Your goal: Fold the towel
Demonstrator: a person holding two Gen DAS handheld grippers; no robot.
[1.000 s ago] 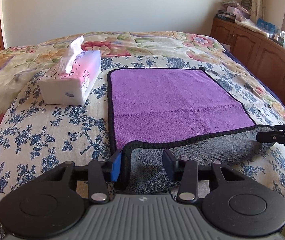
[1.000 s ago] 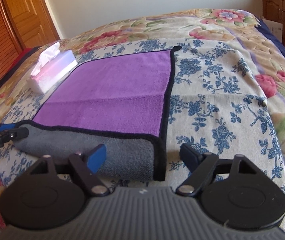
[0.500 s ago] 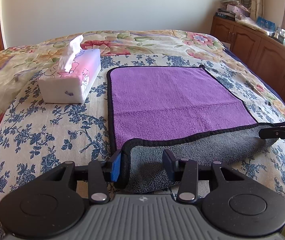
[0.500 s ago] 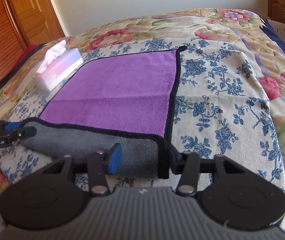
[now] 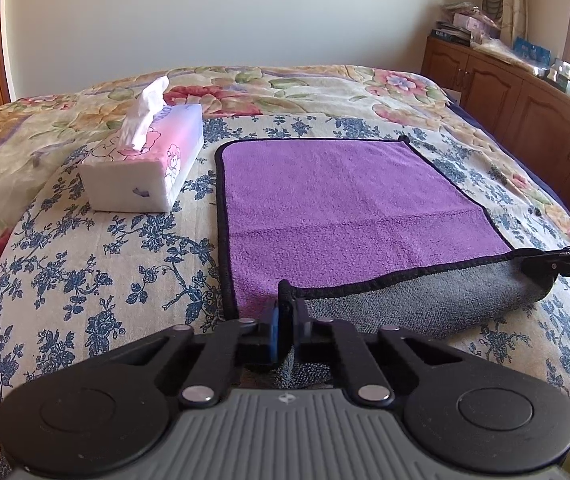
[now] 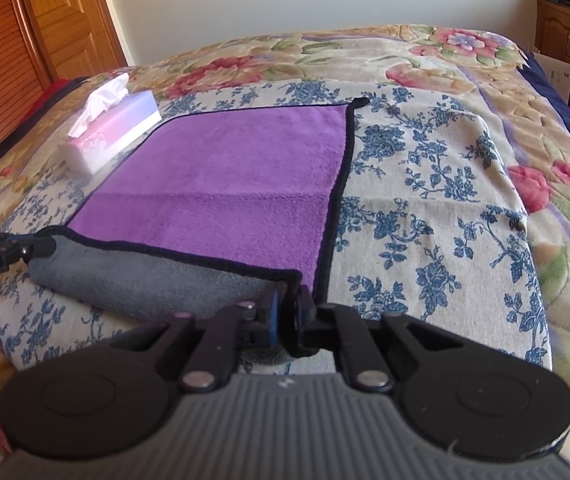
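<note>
A purple towel (image 5: 341, 204) with black trim and a grey underside lies flat on the flowered bedspread; it also shows in the right wrist view (image 6: 237, 184). Its near edge is rolled up, showing the grey side (image 5: 413, 304). My left gripper (image 5: 285, 330) is shut on the towel's near left corner. My right gripper (image 6: 287, 320) is shut on the near right corner. Each gripper shows at the edge of the other's view, the right one (image 5: 565, 266) and the left one (image 6: 1, 254).
A white and pink tissue box (image 5: 145, 172) stands on the bed just left of the towel's far half. Wooden cabinets (image 5: 525, 108) with clutter on top run along the right wall. A wooden door (image 6: 45, 20) is at the left.
Both grippers have closed from open onto the near corners of the towel. The grey rolled edge has lifted slightly and drawn taut between them.
</note>
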